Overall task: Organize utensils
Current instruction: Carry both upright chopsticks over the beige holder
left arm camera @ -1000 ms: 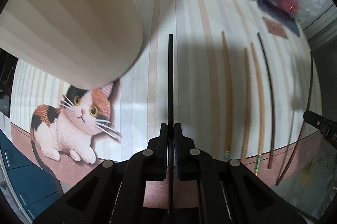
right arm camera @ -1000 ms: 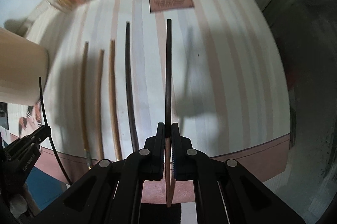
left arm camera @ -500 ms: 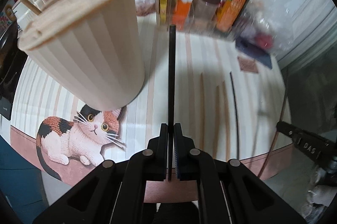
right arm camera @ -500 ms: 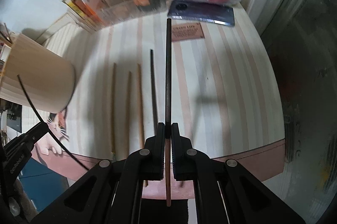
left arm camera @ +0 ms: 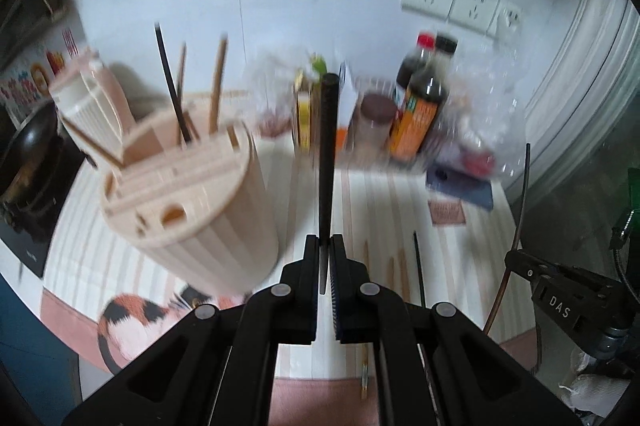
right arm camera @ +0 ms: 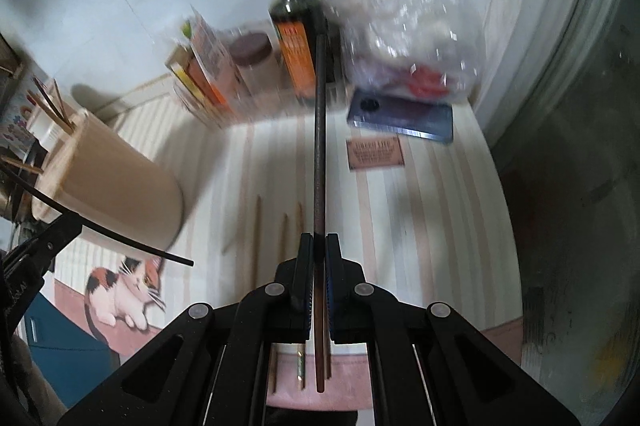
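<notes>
Both grippers, left [left arm camera: 325, 258] and right [right arm camera: 319, 258], pinch one chopstick each; risk: long sticks pivot, miss holder [left arm camera: 192, 209] slots.

Motion blur smears the bottles and packets [left arm camera: 420, 113] at the wall, and the loose chopsticks' [right arm camera: 256, 238] near ends vanish behind the right tool [right arm camera: 318, 258].

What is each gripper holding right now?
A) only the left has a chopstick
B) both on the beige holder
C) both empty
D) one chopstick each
D: the left gripper is shut on a black chopstick, and the right gripper is shut on a dark brown chopstick; the beige holder stands apart on the mat.
</notes>
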Available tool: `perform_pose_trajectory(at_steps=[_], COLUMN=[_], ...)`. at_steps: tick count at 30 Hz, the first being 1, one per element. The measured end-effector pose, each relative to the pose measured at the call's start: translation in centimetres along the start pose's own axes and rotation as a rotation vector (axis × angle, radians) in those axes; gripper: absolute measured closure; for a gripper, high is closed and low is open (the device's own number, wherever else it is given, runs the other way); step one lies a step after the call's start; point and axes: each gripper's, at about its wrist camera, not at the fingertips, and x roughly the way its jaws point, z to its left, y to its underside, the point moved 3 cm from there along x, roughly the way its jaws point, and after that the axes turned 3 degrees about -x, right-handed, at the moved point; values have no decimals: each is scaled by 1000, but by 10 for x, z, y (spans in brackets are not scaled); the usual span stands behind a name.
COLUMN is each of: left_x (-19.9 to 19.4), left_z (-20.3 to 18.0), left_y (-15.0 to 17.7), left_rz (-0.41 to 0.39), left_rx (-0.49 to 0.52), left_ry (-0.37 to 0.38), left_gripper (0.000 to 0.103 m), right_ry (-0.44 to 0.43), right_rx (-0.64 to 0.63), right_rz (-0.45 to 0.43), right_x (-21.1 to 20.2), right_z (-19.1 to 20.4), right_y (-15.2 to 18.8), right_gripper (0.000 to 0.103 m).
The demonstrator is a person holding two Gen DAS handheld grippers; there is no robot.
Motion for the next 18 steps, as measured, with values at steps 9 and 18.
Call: perform_pose_trajectory(at_steps=[9,18], left_x=[-57,-122], left_z=[10,43], left_y=[-54,-111], left_rz=[-90,-187], left_rx=[-28,-77], left_ry=[65,77], left_gripper=[101,101], right_ry=[-94,-265], right_rx=[5,-65], right_rz=[-106,-242], right_x=[-43,-105], right_z=[24,97], right_y=[-48,-113], right_gripper=[98,98])
